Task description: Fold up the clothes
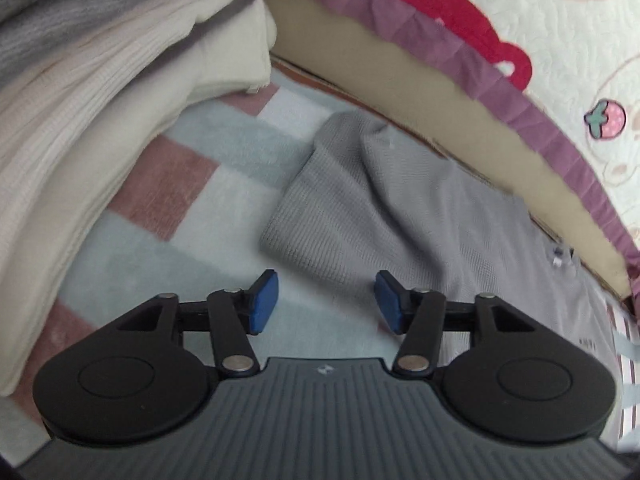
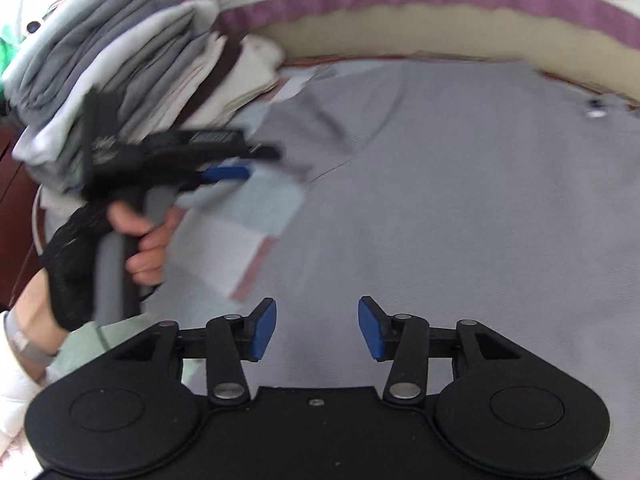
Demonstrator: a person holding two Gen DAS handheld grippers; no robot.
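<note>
- The left tongs [image 1: 326, 302] stood partly apart at the lower middle of the left wrist view, their blue pads [image 1: 264, 300] bare and pressing on nothing.
- Between and just beyond those pads lay the edge of the grey garment [image 1: 384, 208] and a strip of the checked blanket [image 1: 192, 184]; whether the tips touched the cloth could not be told.
- The right tongs [image 2: 317, 328] were likewise partly apart at the lower middle of the right wrist view, with nothing gripped and only grey cloth showing in the gap.
- In the right wrist view the left tongs appeared again at centre left, blurred, held by a hand [image 2: 140, 236] in a dark fingerless glove, blue pad towards the garment's left edge.
- The grey garment [image 2: 460, 200] lay spread nearly flat across the bed, filling the middle and right of the right wrist view, with soft creases at its upper left.
- A sleeve-like flap of it lay folded at the centre of the left wrist view, finely ribbed in texture.
- A small clasp or tag [image 2: 596, 108] sat on it near the upper right edge.
- A pile of folded clothes [image 2: 132, 68], grey, white and cream, stood at the upper left, just beside the garment.
- A quilt with a purple border [image 1: 460, 52] curved along the top of both views.
</note>
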